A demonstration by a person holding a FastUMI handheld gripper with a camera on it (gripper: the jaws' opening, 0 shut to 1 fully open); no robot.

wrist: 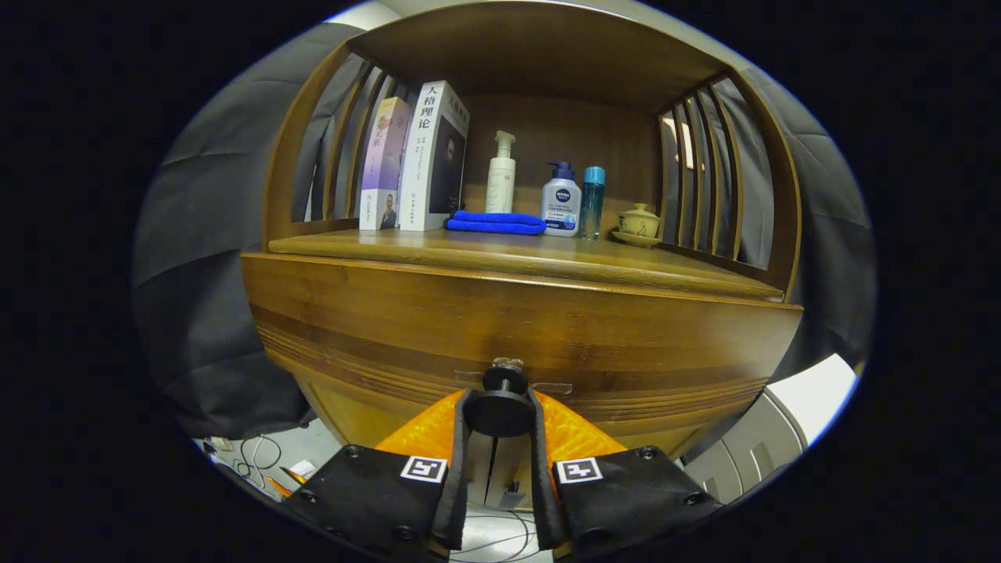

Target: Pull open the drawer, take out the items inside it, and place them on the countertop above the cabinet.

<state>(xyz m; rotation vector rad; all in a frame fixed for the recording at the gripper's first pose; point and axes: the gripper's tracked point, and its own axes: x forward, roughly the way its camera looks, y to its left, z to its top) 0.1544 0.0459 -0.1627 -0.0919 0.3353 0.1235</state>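
Drawer knob [500, 407] sits at twelve o'clock from the gripper [500, 438] — clasped between both fingers, stem running straight back into the closed drawer front [516, 328] beneath the bench [547, 262].

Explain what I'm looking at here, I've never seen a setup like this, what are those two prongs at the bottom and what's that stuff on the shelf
The prongs belong to a handheld gripper; a person carries it, and the camera rides on it, looking forward along its fingers. Both fingers press on the round drawer knob of a wooden cabinet; the drawer looks closed. On the countertop above stand two books, a folded blue cloth, a white pump bottle, a second pump bottle, a teal bottle and a small lidded cup on a saucer.
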